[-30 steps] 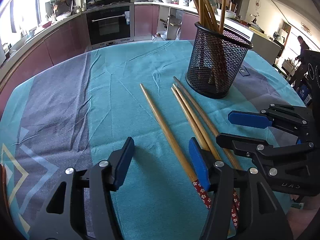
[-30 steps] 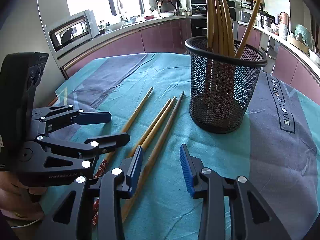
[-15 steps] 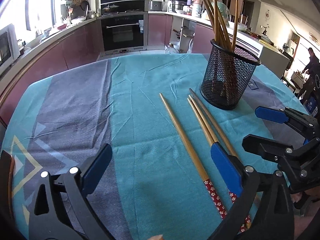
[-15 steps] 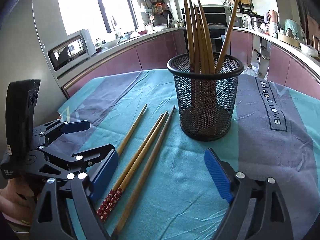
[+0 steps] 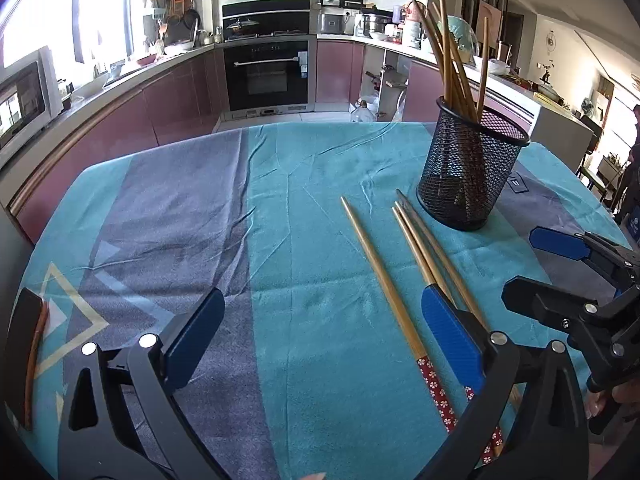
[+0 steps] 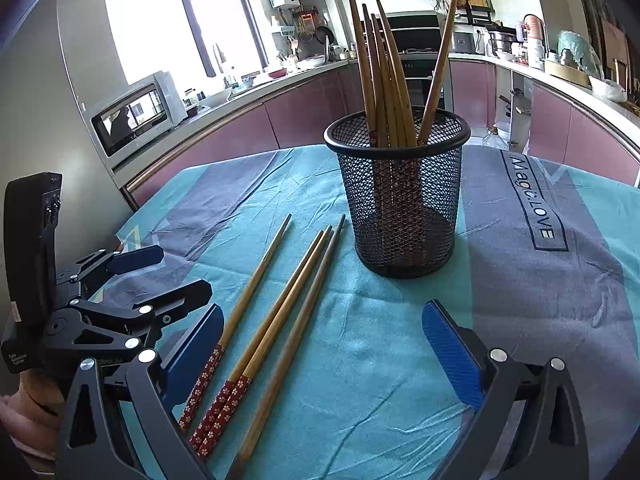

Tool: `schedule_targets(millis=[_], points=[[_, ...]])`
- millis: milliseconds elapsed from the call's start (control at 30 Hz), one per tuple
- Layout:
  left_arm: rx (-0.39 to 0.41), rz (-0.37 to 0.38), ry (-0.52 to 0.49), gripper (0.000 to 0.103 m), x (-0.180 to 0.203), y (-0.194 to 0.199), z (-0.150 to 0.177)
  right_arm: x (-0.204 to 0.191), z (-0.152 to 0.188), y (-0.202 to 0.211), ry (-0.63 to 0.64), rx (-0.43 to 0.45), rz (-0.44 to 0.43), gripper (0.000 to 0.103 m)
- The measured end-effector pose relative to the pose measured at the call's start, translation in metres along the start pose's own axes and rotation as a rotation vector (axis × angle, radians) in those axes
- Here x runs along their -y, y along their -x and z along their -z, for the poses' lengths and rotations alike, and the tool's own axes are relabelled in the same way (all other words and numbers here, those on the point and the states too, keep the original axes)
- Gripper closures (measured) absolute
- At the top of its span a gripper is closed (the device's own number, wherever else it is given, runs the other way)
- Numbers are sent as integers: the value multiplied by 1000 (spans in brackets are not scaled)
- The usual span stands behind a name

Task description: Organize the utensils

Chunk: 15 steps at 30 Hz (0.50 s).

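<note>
Several wooden chopsticks [image 5: 384,280] lie on the teal tablecloth, red flowered ends toward me; they also show in the right wrist view [image 6: 280,304]. A black mesh holder [image 5: 470,176] with several chopsticks upright stands beyond them, and also shows in the right wrist view [image 6: 400,196]. My left gripper [image 5: 320,336] is open and empty, above the cloth at the chopsticks' near ends. My right gripper [image 6: 320,344] is open and empty, above the near ends too. Each gripper shows in the other's view, left [image 6: 160,276] and right [image 5: 540,268].
The table [image 5: 168,216] has a teal and grey cloth, with its edges at the left and far side. Kitchen counters and an oven [image 5: 266,76] stand beyond. A dark object [image 5: 24,356] sits at the left table edge.
Both grippers have opened wide and pulled back and up from the chopsticks. The holder now looks farther away in both views.
</note>
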<state>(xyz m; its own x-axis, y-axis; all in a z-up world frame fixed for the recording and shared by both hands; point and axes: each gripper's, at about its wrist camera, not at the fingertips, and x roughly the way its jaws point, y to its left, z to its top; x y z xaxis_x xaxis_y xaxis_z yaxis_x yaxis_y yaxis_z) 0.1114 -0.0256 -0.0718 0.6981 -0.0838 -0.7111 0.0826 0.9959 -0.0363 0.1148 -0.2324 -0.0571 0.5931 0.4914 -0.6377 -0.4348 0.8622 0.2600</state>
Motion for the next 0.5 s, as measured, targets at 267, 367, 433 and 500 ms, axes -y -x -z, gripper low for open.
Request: schedule_targets(millis=[267, 367, 433, 500], points=[[-18, 0, 13, 6, -3, -6, 1, -3, 3, -2, -7, -11, 15, 7], [-29, 20, 26, 6, -4, -9, 0, -3, 3, -3, -9, -12, 15, 7], [-43, 52, 48, 6, -7, -12, 0, -3, 3, -3, -13, -13, 14, 7], [-47, 54, 60, 6, -9, -13, 0, -3, 3, -3, -17, -12, 14, 7]])
